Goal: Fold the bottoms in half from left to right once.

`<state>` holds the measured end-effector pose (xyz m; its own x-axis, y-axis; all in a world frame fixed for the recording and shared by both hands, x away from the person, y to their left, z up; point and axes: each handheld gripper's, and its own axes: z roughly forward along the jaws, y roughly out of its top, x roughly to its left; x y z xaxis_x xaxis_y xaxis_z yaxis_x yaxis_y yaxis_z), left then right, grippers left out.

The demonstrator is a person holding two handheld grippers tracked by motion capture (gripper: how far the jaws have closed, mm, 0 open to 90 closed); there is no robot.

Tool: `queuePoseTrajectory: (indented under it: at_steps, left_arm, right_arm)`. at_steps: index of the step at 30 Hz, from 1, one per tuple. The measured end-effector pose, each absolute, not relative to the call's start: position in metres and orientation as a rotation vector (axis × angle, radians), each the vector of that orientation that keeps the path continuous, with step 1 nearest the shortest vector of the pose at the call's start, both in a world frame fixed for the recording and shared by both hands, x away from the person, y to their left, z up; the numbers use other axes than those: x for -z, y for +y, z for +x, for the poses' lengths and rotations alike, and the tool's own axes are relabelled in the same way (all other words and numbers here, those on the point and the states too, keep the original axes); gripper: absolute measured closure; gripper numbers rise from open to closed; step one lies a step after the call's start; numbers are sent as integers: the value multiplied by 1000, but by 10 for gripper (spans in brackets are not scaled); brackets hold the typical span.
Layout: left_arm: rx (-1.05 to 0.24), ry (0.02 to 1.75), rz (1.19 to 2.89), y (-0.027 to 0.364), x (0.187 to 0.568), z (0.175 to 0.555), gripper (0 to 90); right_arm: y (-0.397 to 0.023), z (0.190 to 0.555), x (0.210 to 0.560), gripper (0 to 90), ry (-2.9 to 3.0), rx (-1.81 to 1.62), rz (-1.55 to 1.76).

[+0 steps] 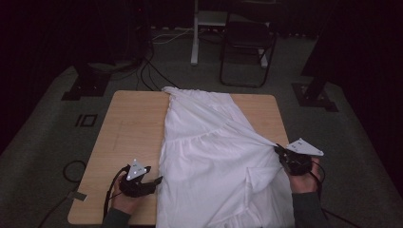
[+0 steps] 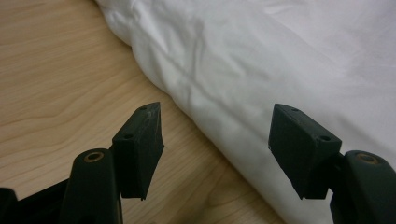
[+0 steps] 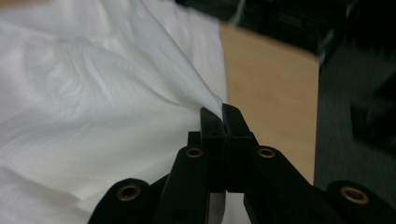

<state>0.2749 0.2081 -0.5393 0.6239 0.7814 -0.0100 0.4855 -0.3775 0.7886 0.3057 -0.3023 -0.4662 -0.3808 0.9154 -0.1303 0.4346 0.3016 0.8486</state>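
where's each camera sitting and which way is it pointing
High view: above the person's side, facing forward and down on the table; forearms, left tongs, right tongs.
Left gripper view: on the left tongs, open at the white garment edge.
Right gripper view: on the right tongs, pinching fabric.
All share the garment.

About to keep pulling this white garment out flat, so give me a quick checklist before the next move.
1. Right gripper pinched on the white garment: ok, jaws shut on its edge.
2. Cloth taut from that pinch: ok, a ridge runs to it.
3. Left gripper gripping: not ok, jaws open, the garment's folded edge lies between them unpinched.
4. Garment on the table: not ok, the near end hangs over the front edge.
5. Wrinkles: not ok, a fold sits near the right side.
6. Cables clear of the cloth: ok.
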Motion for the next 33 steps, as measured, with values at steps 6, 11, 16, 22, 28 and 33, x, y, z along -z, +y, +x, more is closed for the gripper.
queuePoseTrajectory:
  at_steps: [6,11,16,22,28,33]
  left_arm:
    - [-436,987,2117,182,551,285,323]
    - [-450,980,2174,167,560,293,519]
    - [-488,995,2193,161,557,304,832]
    - [-618,1091,2214,174,552,335,857]
    - [-704,1302,2164,205,546,394,859]
    - [-740,1416,2109,214,540,432,859]
  right_arm:
    - [-321,333,536,889,2061,-856,1366]
    - [-320,335,558,878,2105,-825,1398]
    - [-315,338,560,879,2115,-817,1403]
    - [-304,342,560,879,2135,-854,1403]
    - [-280,360,559,878,2179,-862,1330]
    - [-265,393,558,879,2173,-869,1340]
